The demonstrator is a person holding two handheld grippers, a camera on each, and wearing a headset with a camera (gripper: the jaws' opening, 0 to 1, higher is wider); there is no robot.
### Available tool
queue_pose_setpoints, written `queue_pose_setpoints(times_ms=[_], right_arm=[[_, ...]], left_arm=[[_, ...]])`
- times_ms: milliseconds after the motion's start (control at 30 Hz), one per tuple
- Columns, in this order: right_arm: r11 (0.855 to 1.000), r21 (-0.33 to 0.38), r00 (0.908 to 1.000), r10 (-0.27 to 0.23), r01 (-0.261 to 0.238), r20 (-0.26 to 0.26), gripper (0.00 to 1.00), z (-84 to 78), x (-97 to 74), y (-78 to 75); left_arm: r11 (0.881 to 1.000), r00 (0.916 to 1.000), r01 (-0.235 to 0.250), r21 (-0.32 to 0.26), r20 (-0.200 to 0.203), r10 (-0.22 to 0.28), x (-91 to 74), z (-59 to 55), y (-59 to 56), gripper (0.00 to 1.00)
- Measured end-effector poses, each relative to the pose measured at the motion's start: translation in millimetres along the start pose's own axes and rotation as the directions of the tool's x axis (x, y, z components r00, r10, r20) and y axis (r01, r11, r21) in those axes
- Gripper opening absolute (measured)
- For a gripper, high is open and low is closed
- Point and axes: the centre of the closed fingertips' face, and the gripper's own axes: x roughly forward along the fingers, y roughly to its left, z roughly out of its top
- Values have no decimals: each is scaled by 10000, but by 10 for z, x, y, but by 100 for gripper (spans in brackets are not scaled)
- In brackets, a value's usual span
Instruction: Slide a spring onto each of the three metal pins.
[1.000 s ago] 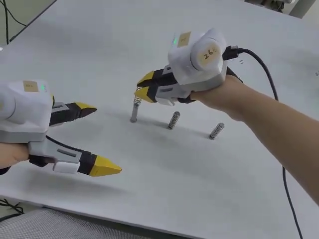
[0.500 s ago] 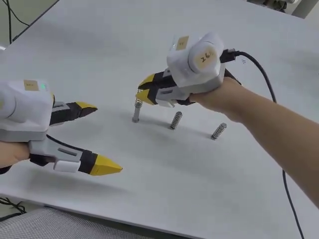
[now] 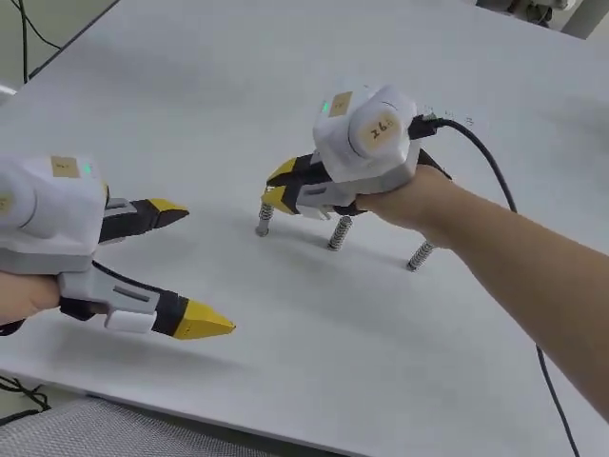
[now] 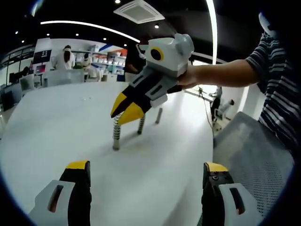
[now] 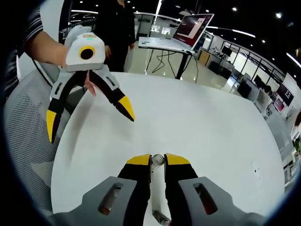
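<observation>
- The right gripper (image 3: 276, 188) was pinched shut on the top of the spring (image 3: 265, 213), which sat over the leftmost pin (image 3: 261, 230) on the white table (image 3: 314, 333).
- The left gripper (image 3: 200, 267) hung spread wide and empty, well apart.
- My judgement of the risk: a sideways tug on release could tilt that pin or flick the spring back off.
- The right gripper view showed coils squeezed between the tips, a contact the head view left unclear.
- The head view showed the middle pin (image 3: 339, 231) and right pin (image 3: 420, 254), both already sprung.
</observation>
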Motion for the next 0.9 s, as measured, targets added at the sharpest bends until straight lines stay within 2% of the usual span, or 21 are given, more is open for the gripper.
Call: queue_pose_setpoints(times_ms=[300, 700, 900], right_arm=[[9999, -60, 9994, 121, -123, -325, 8, -89, 91, 45], [9998, -14, 9982, 214, -215, -561, 8, -103, 74, 180], [9998, 108, 9987, 165, -160, -488, 8, -77, 66, 174]], left_arm=[[10000, 10000, 5, 3, -44, -5, 10, -11, -1, 96], [10000, 10000, 2, -17, -51, -2, 7, -7, 5, 95], [10000, 10000, 22, -23, -64, -22, 14, -11, 5, 95]])
